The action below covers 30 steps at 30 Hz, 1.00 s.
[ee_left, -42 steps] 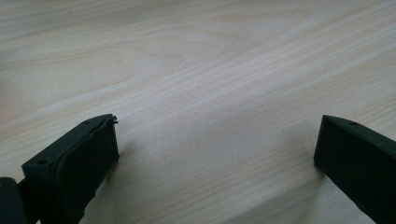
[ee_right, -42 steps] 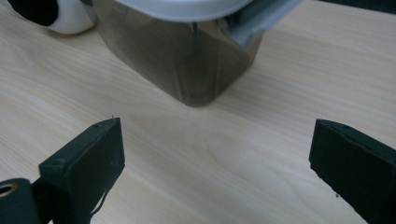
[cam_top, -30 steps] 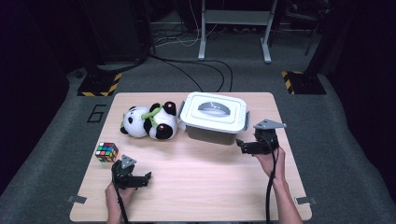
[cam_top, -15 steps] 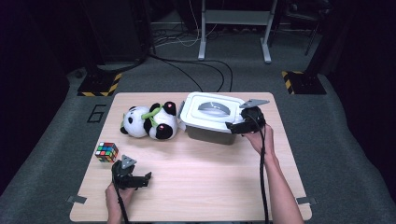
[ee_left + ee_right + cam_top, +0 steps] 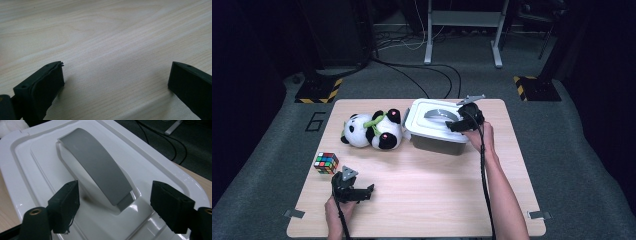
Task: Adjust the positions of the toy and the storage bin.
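Note:
A grey bin (image 5: 437, 144) with a white lid (image 5: 424, 125) stands at the back middle of the wooden table (image 5: 427, 200). My right gripper (image 5: 452, 123) hovers over the lid's right part. In the right gripper view its jaws (image 5: 115, 192) straddle the near end of the lid's grey arched handle (image 5: 97, 170). They have just been closing, but gaps remain on both sides, so it is open. My left gripper (image 5: 368, 192) rests low near the front left of the table. Its jaws (image 5: 116, 72) stand wide open over bare wood.
A plush panda (image 5: 372, 131) lies left of the bin. A colour cube (image 5: 326, 163) sits near the table's left edge, just behind the left gripper. Cables and stand legs lie on the floor beyond the table.
My right gripper has moved left from beside the bin's right end to above the lid, and its jaws have narrowed around the handle. The left gripper has not moved.

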Motion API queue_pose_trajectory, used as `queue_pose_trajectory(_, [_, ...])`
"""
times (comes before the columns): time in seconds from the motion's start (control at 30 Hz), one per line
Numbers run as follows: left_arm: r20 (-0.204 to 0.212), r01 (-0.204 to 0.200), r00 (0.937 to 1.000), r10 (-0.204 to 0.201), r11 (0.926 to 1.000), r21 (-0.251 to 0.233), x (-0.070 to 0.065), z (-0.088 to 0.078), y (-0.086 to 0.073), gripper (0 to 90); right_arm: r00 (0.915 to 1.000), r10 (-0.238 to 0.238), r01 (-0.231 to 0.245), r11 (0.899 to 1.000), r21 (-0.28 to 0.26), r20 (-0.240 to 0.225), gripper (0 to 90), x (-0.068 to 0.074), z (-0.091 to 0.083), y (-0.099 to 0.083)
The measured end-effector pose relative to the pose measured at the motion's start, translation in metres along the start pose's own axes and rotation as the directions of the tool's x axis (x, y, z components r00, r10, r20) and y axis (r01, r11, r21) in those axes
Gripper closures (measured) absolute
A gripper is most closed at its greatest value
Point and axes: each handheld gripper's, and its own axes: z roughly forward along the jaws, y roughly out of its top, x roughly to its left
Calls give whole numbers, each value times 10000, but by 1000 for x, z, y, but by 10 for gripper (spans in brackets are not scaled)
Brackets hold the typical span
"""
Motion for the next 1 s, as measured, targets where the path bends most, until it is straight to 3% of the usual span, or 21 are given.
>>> queue_pose_trajectory(0.17, [-26,56,10000,-56,10000,28,0,0,0,0,9982,-596,596,9982,5,19,363,1,5,8])
queue_pose_trajectory(0.27, [-30,46,10000,-46,10000,30,0,0,0,0,9986,-518,518,9986,110,-66,468,1,8,9])
queue_pose_trajectory(0.33, [-29,48,10000,-47,10000,30,0,0,0,1,9986,-367,369,9993,68,-381,517,-1,9,8])
queue_pose_trajectory(1.0, [-31,51,10000,-51,10000,26,0,0,0,1,9990,-267,267,9996,-7,-352,578,2,-8,-9])
